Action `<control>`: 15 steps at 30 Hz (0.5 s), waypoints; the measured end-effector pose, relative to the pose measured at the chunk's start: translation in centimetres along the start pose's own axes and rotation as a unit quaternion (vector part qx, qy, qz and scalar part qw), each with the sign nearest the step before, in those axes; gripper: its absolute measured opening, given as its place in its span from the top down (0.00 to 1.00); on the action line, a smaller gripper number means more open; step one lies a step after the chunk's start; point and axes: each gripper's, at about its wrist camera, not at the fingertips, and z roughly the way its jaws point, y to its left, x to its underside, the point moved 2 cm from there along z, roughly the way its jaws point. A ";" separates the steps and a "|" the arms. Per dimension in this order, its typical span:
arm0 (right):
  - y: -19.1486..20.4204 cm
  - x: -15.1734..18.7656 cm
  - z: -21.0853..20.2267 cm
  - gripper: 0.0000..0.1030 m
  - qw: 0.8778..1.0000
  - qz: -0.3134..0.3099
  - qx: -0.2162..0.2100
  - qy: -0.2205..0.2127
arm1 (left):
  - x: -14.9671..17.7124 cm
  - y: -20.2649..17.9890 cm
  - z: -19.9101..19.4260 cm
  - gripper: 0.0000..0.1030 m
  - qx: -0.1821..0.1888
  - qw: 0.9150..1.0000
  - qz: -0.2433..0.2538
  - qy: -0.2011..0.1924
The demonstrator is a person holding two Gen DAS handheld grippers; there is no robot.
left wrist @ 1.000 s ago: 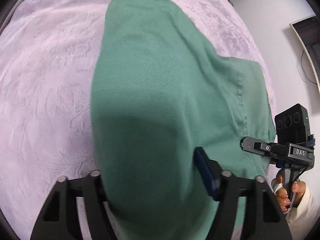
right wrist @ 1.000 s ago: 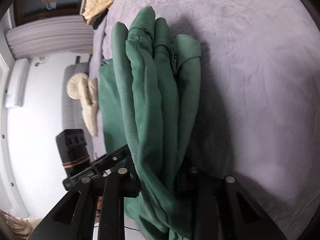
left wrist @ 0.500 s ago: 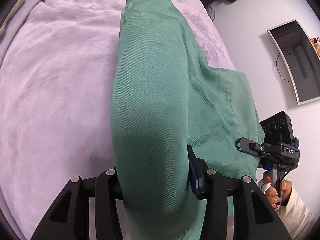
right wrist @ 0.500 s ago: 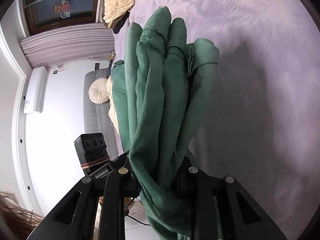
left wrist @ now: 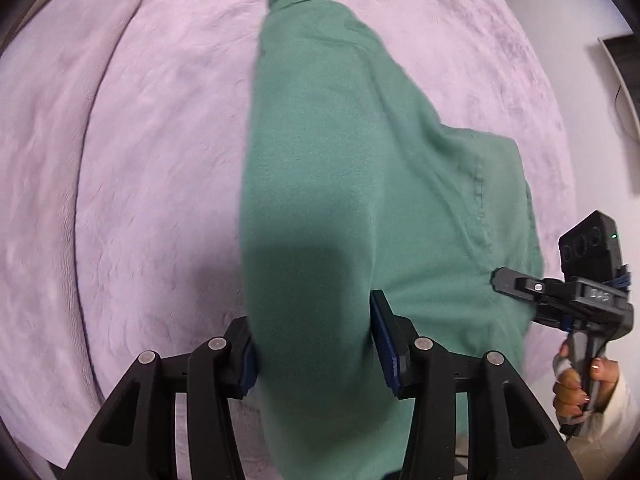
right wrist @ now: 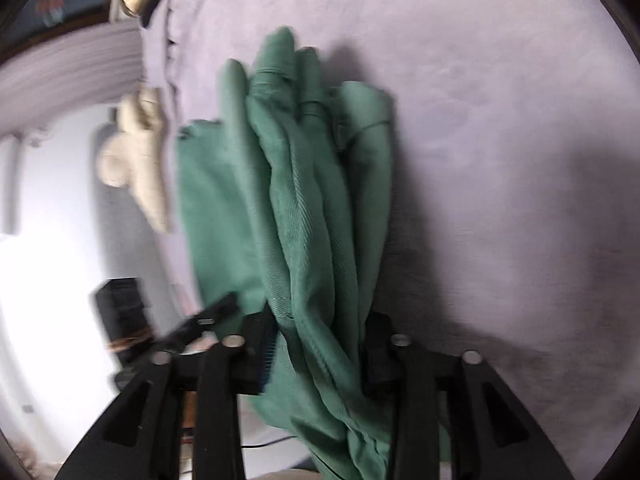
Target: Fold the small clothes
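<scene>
While both grippers hang over the lilac bed [left wrist: 132, 168], the green garment [left wrist: 340, 184] droops between them, its far end trailing on the cover. The left gripper [left wrist: 314, 344] clamps a thick fold of it. The right gripper [right wrist: 320, 344] has bunched cloth between its jaws, which are opening, though its pads look to be touching the fabric.
</scene>
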 end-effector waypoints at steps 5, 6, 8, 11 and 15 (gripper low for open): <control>4.1 0.3 -5.4 0.47 0.982 -0.097 0.127 -0.106 | -0.7 0.7 -3.9 0.53 -0.032 0.998 0.016 -0.058; 5.0 0.0 -6.2 0.49 0.980 -0.108 0.118 -0.123 | -1.4 1.1 -4.3 0.53 -0.039 0.997 0.016 -0.069; 6.5 -0.9 -6.5 0.60 0.980 -0.117 0.094 -0.131 | -2.9 1.6 -4.8 0.53 -0.044 0.995 0.011 -0.086; 7.8 -2.5 -3.4 0.60 0.983 -0.121 0.090 -0.107 | -7.0 0.6 -3.6 0.53 -0.048 0.992 0.009 -0.114; 6.4 -5.3 -0.6 0.97 0.981 -0.110 0.124 -0.098 | -9.5 0.3 -0.6 0.53 -0.084 0.990 0.019 -0.108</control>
